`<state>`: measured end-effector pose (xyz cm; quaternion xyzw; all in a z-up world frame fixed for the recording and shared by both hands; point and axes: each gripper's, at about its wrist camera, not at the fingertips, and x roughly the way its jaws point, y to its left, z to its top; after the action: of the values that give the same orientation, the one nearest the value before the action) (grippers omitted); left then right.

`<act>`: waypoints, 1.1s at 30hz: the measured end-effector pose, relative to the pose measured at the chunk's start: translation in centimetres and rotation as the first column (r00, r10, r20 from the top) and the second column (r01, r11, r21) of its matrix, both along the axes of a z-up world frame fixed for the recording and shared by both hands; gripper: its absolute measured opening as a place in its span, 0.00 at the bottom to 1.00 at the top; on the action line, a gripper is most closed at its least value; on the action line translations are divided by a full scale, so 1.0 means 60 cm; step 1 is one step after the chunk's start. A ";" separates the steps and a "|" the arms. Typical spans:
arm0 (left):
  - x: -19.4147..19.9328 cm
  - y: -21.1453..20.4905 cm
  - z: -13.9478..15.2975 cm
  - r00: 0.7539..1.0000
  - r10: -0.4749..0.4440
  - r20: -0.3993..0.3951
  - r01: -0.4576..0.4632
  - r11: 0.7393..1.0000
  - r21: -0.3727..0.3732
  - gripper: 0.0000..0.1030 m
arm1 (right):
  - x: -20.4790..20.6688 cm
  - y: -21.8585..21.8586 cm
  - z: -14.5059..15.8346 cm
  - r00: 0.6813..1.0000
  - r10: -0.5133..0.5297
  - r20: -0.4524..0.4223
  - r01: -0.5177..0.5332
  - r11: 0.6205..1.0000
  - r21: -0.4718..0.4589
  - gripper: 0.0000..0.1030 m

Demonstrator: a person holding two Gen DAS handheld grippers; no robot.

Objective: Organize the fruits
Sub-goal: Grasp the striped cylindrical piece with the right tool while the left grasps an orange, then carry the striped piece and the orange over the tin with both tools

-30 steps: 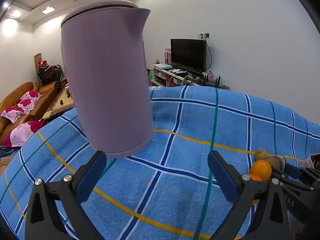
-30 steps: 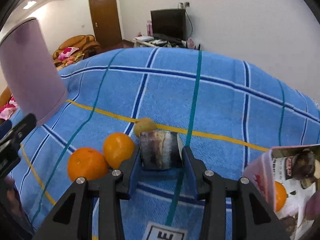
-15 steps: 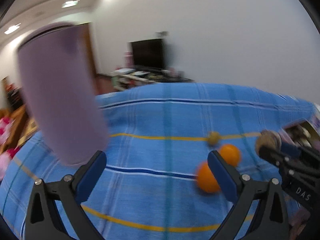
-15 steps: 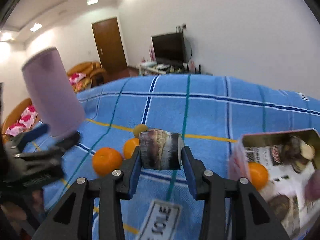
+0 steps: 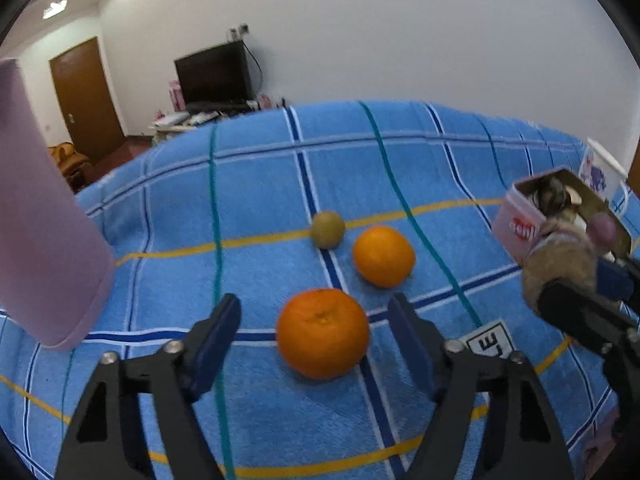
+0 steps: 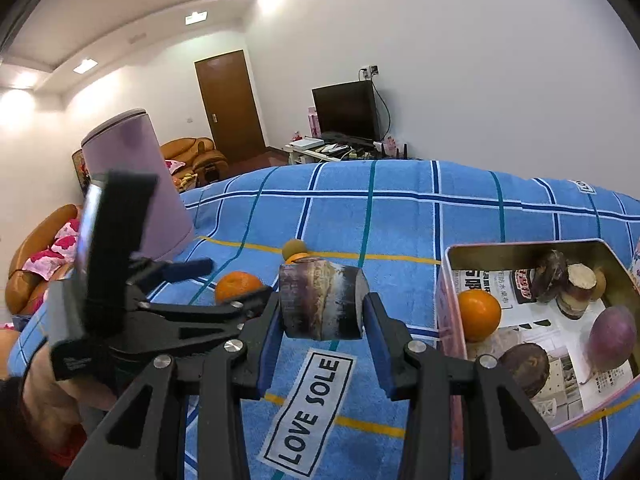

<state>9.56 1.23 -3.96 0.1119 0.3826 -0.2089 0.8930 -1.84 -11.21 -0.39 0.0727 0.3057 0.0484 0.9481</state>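
My left gripper is open, its fingers on either side of the near orange on the blue cloth. A second orange and a small green-brown fruit lie just beyond. My right gripper is shut on a short brown and purple cut stalk piece, held above the cloth left of the pink tin box. The box holds an orange, a purple round fruit and several brown pieces. The left gripper also shows in the right wrist view.
A tall lilac kettle stands at the left on the blue checked cloth. A white printed cup stands behind the tin box. A "LOVE SOLE" label is sewn on the cloth. A TV and sofas are in the room behind.
My left gripper has swung right from the kettle to the near orange. My right gripper has lifted the stalk piece and moved right toward the tin box.
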 end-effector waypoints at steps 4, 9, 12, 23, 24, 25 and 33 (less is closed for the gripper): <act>0.022 0.005 -0.016 0.996 0.008 -0.093 -0.011 0.999 -0.031 0.49 | 0.001 -0.004 -0.005 1.000 -0.011 -0.012 0.011 1.000 0.008 0.41; 0.023 0.032 -0.008 0.993 0.078 -0.087 -0.086 0.993 -0.087 0.47 | 0.005 -0.011 -0.007 1.000 -0.022 -0.012 0.023 1.000 0.010 0.41; 0.007 0.058 0.006 0.988 0.152 -0.021 -0.154 0.979 -0.133 0.47 | 0.004 -0.011 -0.005 1.000 -0.019 0.008 0.019 1.000 0.000 0.41; -0.059 0.064 0.048 0.909 0.331 0.253 -0.303 0.942 -0.146 0.47 | -0.017 0.005 0.012 0.991 -0.041 0.130 0.056 0.993 -0.109 0.41; -0.064 0.062 0.050 0.903 0.339 0.264 -0.309 0.940 -0.146 0.47 | -0.017 0.006 0.012 0.991 -0.039 0.131 0.054 0.992 -0.112 0.41; -0.068 0.066 0.051 0.899 0.344 0.269 -0.315 0.938 -0.146 0.47 | -0.018 0.008 0.012 0.990 -0.039 0.133 0.055 0.992 -0.115 0.41; -0.091 0.062 0.056 0.885 0.368 0.287 -0.341 0.930 -0.140 0.47 | -0.026 0.008 0.014 0.989 -0.033 0.143 0.051 0.991 -0.124 0.41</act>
<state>4.11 4.95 -0.59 0.0330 0.2430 -0.0384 0.9687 -3.40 -10.75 0.44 0.0148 0.2390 0.0137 0.9708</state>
